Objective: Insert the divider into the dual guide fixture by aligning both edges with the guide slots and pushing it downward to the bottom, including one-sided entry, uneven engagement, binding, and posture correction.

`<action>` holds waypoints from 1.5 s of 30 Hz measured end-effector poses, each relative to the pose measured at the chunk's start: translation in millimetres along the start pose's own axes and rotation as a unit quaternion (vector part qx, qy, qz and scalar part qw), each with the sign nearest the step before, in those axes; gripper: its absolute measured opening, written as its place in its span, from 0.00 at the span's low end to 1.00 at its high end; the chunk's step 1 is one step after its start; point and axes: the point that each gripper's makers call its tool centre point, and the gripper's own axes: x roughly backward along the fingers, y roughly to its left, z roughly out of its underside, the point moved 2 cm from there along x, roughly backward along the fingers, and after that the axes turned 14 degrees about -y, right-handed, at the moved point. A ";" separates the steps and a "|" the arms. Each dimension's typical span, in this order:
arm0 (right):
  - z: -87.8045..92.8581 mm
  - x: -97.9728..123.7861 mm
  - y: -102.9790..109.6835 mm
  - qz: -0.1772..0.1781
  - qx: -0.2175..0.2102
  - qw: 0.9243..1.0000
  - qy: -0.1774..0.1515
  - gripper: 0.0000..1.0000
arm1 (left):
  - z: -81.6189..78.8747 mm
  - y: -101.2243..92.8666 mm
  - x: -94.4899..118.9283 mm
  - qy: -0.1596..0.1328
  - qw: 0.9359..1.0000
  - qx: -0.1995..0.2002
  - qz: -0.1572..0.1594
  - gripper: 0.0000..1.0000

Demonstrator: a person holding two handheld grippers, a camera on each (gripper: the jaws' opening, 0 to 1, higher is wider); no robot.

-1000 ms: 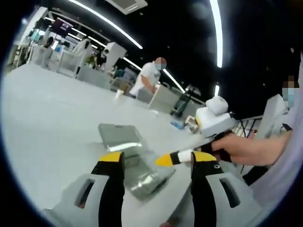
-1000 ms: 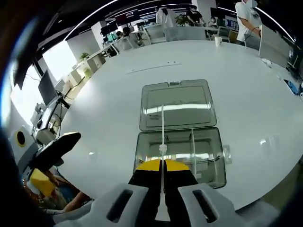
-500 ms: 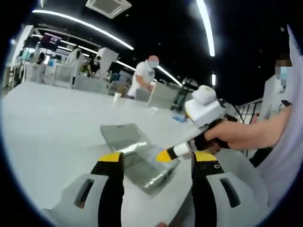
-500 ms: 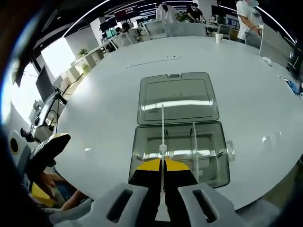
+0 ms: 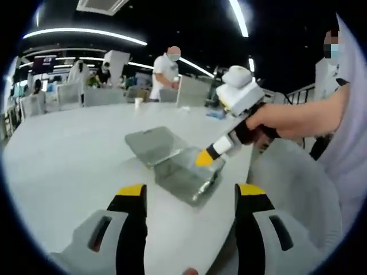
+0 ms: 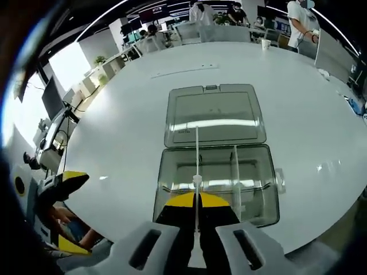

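the left gripper (image 5: 192, 197) stood with its jaws wide apart, two yellow-tipped black fingers (image 5: 131, 197) rising from 6 o'clock with nothing between them. in the left gripper view the right gripper (image 5: 205, 158) reached in from 3 o'clock, slanting down toward 8 o'clock, and the person's hand (image 5: 261, 121) was wrapped round its handle, the forearm (image 5: 312, 114) running off to 3 o'clock. in the right gripper view the right gripper (image 6: 196, 200) had its jaws pressed together at 6 o'clock, pinching a thin clear plate edge-on. the left gripper's yellow-tipped finger (image 6: 64, 182) showed at 8 o'clock there.
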 end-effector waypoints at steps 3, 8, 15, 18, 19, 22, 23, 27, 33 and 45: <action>1.2 -0.2 -0.1 0.001 0.001 1.000 0.003 0.00 | 4.3 2.1 1.2 0.008 1.000 -0.004 -0.002 0.61; 2.4 -0.9 -1.3 0.004 0.005 1.000 0.007 0.00 | 5.2 2.5 2.4 0.011 1.000 -0.006 -0.002 0.60; 5.0 -3.5 -0.7 0.005 0.007 1.000 0.012 0.00 | 4.5 3.7 2.7 0.010 1.000 -0.007 -0.004 0.60; 4.9 -3.3 -0.5 0.005 0.007 1.000 0.013 0.00 | 4.2 4.1 2.7 0.009 1.000 -0.005 -0.004 0.60; 4.8 -3.3 -0.5 0.006 0.007 1.000 0.013 0.00 | 4.2 4.3 2.7 0.010 1.000 -0.006 -0.004 0.60; 2.8 -2.5 -0.6 0.007 0.007 1.000 0.010 0.00 | 4.5 4.8 2.5 0.010 1.000 -0.006 -0.005 0.60; 1.8 -2.0 -0.4 0.007 0.006 1.000 0.009 0.00 | 4.5 4.7 2.4 0.009 1.000 -0.005 -0.005 0.59; 1.1 -1.8 1.3 0.007 0.001 1.000 0.011 0.00 | 5.5 4.0 2.1 0.010 1.000 -0.002 -0.004 0.59; 3.9 -3.1 2.7 0.012 -0.014 1.000 0.018 0.00 | 6.5 3.3 1.4 0.011 1.000 0.000 -0.001 0.59; 5.3 -5.2 0.8 0.019 -0.013 0.999 0.025 0.00 | 6.4 5.7 2.8 0.011 1.000 0.001 0.002 0.59</action>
